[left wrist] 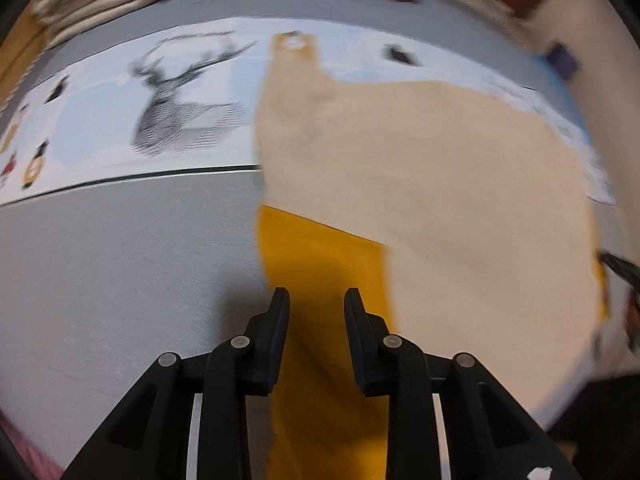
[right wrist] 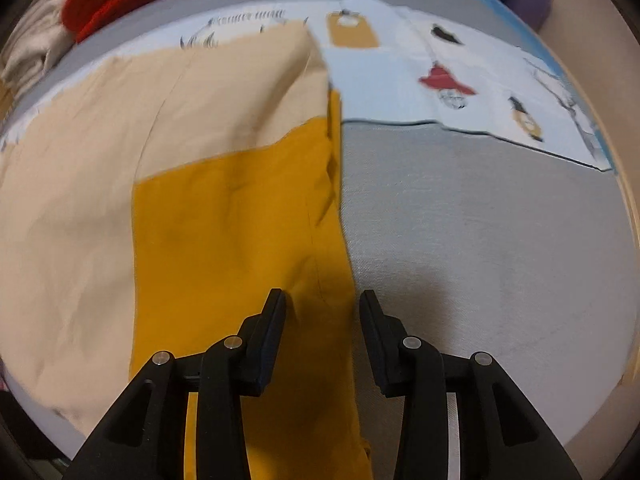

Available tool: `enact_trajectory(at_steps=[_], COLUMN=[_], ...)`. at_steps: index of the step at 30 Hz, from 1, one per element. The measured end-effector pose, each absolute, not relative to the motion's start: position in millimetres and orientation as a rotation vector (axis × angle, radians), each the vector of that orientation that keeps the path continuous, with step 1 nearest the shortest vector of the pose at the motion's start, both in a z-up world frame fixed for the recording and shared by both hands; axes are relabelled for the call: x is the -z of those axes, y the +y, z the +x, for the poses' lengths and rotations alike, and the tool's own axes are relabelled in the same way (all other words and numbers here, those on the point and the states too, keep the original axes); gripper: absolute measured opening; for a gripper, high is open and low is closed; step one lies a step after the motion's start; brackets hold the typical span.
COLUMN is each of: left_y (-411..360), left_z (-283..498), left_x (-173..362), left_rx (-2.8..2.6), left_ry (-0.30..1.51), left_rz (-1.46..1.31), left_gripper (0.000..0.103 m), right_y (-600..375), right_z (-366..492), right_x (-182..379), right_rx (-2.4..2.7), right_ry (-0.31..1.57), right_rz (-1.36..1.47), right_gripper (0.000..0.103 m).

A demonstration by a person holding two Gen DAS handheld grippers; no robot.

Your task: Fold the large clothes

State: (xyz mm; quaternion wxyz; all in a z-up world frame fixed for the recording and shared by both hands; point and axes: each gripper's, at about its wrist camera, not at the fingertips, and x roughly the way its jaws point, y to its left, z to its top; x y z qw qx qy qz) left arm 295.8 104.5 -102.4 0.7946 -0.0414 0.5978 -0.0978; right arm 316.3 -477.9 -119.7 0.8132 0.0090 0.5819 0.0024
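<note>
The left gripper (left wrist: 317,294) hangs with fingers parted and nothing clamped, above the left edge of the mustard-and-beige garment (left wrist: 420,184), which lies flat on the grey bed cover (left wrist: 120,260). The right gripper (right wrist: 322,296) is likewise released, straddling the garment's (right wrist: 240,216) right edge. A deer-print cloth (left wrist: 172,104) lies beyond.

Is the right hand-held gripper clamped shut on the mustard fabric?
No: the right hand-held gripper stands open above the mustard fabric, pressing nothing.
</note>
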Motion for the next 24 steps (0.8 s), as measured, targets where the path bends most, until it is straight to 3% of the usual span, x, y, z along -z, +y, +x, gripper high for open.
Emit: enact_trajectory(at_steps=[6, 13, 17, 21, 24], left_y=[75.5, 82.0, 80.9, 69.9, 58.8], left_z=[249.2, 231.7, 217.2, 211.2, 203.8], left_x=[138.7, 130.0, 152.9, 130.9, 99.3], left_rx=[0.349, 0.359, 0.3, 0.267, 0.235], left_ry=[1.438, 1.438, 1.519, 1.442, 1.328], left_rz=[0.222, 0.188, 0.31, 0.358, 0.37], left_gripper=[0.024, 0.019, 0.025, 0.025, 0.025], right_y=[-468.9, -481.6, -480.1, -476.5, -466.5], right_z=[291.6, 269.7, 254.5, 248.4, 241.0], right_x=[134.3, 127.9, 154.2, 136.6, 94.4], right_rx=[-0.118, -0.1, -0.102, -0.058, -0.021], right_ry=[1.333, 1.357, 1.477, 1.435, 1.276], right_rz=[-0.07, -0.041, -0.117, -0.167, -0.219], right_gripper=[0.039, 0.04, 0.039, 0.04, 0.04])
